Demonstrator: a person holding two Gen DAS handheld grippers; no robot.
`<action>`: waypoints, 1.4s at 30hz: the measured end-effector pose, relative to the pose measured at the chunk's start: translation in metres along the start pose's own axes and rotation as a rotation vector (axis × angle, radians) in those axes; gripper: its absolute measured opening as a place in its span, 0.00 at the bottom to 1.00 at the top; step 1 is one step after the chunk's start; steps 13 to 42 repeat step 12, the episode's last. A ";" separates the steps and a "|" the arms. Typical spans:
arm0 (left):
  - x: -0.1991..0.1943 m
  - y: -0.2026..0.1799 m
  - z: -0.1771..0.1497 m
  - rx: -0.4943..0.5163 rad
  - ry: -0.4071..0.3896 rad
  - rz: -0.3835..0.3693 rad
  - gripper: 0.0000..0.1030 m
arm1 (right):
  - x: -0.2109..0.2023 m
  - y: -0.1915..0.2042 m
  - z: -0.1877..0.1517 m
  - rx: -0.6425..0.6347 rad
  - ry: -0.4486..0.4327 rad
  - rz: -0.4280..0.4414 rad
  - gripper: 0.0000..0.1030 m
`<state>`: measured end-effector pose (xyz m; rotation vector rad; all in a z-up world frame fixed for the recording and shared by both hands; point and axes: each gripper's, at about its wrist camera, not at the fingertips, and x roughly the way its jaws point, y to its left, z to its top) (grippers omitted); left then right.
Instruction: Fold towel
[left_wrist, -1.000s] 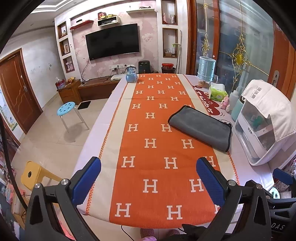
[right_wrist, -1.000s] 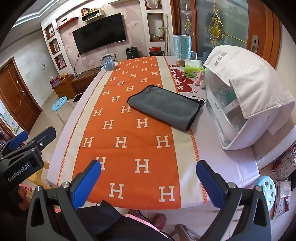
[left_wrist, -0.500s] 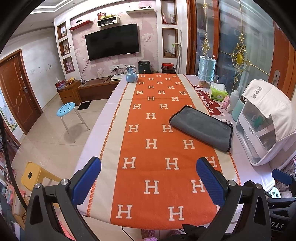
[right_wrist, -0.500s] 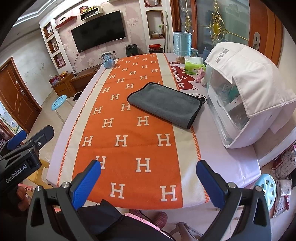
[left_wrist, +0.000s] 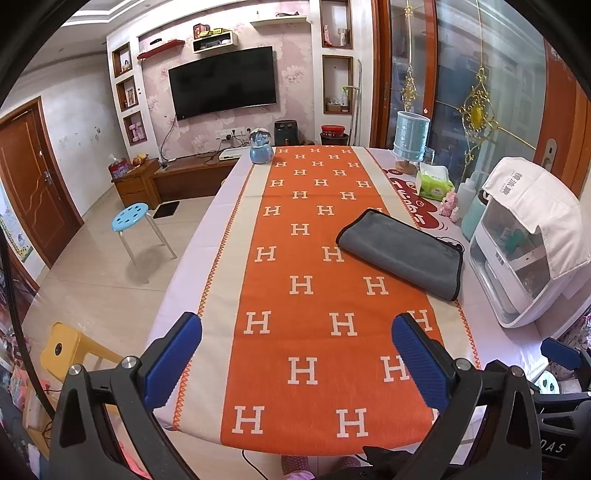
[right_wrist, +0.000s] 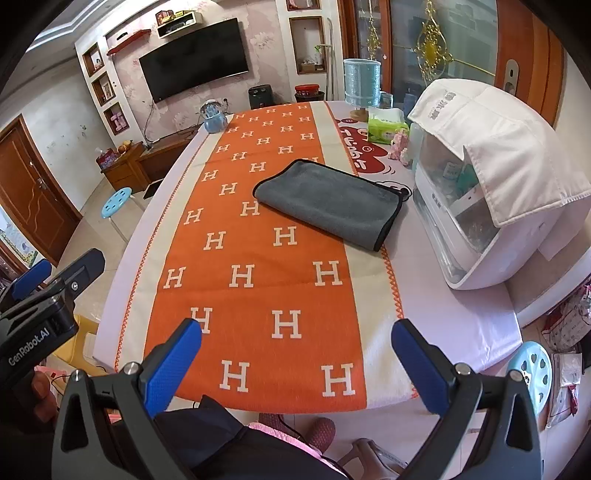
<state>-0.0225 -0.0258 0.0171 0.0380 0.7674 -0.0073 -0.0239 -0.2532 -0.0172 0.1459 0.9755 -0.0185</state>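
Towel lies well beyond both grippers' spread fingers.

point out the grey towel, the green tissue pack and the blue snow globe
grey towel (right_wrist: 332, 203), right wrist view, middle of its top layer
green tissue pack (right_wrist: 388, 127), right wrist view, its front face
blue snow globe (left_wrist: 261, 147), left wrist view, between its clear dome and blue base

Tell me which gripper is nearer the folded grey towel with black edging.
Right, by a little. The right gripper hovers open at the table's near edge with the folded grey towel ahead, slightly right. The left gripper, also open, sits further left, towel off to its right.
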 end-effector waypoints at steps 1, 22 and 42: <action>0.000 0.000 0.000 0.000 0.001 0.003 0.99 | 0.000 0.000 -0.001 0.001 0.001 0.000 1.00; 0.001 0.001 0.000 0.000 0.001 0.003 0.99 | 0.000 0.000 -0.003 0.002 0.003 -0.001 1.00; 0.001 0.001 0.000 0.000 0.001 0.003 0.99 | 0.000 0.000 -0.003 0.002 0.003 -0.001 1.00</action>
